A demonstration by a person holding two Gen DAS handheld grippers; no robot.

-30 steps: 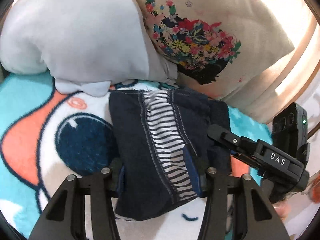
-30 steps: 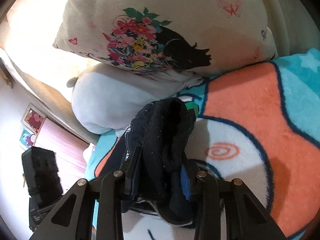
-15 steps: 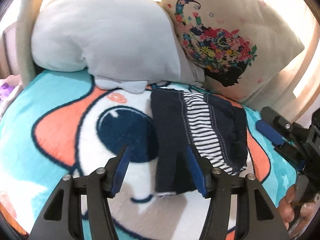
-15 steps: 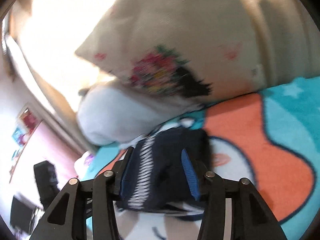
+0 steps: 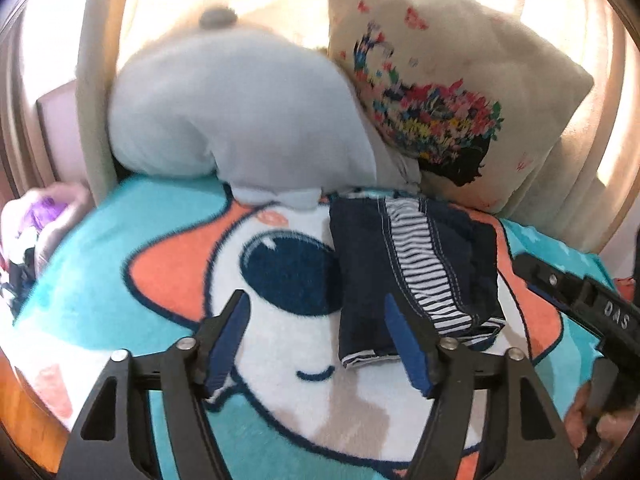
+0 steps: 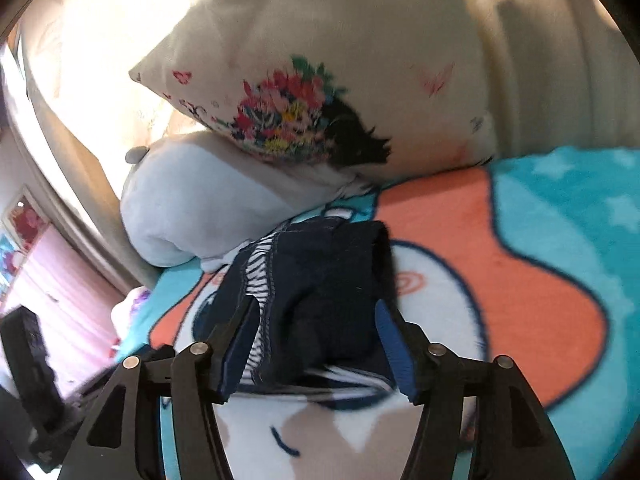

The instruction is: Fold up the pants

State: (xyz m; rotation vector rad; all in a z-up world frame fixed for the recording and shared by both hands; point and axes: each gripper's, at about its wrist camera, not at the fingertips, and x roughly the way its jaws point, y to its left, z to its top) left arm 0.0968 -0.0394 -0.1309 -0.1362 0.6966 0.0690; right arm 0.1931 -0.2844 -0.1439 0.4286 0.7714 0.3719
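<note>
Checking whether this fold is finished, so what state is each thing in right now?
pants: folded into a compact bundle, lying flat on the blanket, striped lining showing.
left gripper: open, empty, above the blanket beside the pants.
right gripper: open, the bundle's near end between its fingers, not clamped.
blanket: spread under the pants.
grey pillow: lying at the head end.
floral pillow: propped up, leaning over the grey pillow.

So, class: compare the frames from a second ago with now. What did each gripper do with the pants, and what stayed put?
Both let go. The left gripper and right gripper opened and drew back from the folded pants, which now lie free on the blanket. Pillows and blanket stayed put.
</note>
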